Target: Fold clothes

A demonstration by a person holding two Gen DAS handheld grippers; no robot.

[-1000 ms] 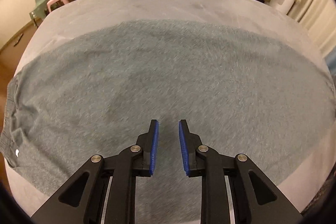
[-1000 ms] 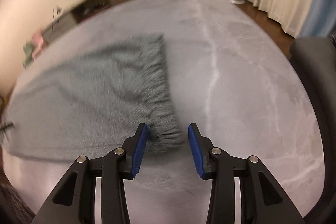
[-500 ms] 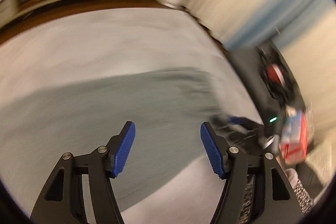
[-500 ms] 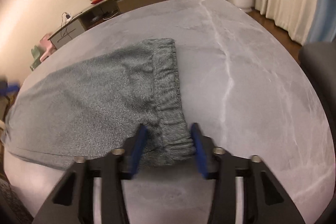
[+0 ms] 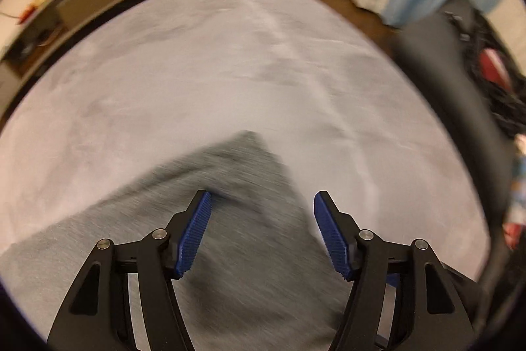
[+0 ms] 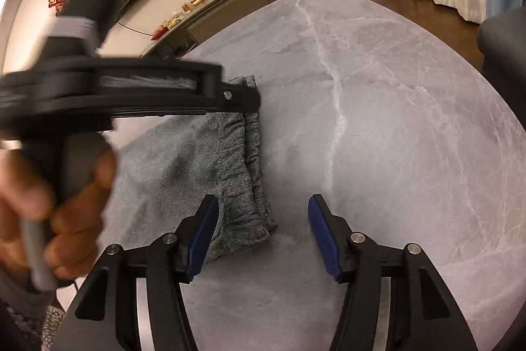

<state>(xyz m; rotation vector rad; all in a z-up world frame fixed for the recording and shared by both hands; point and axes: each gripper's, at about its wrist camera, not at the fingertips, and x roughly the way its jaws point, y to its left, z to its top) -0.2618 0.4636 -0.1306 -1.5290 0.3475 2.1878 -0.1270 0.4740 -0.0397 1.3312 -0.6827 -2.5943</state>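
where once shut, left tool now agape

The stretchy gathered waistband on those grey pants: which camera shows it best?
The right wrist view. There the waistband is sharp, its gathers running along the garment's end, with the near corner between the open right claw. The left wrist view shows only a motion-blurred corner of the grey pants under the open left claw.
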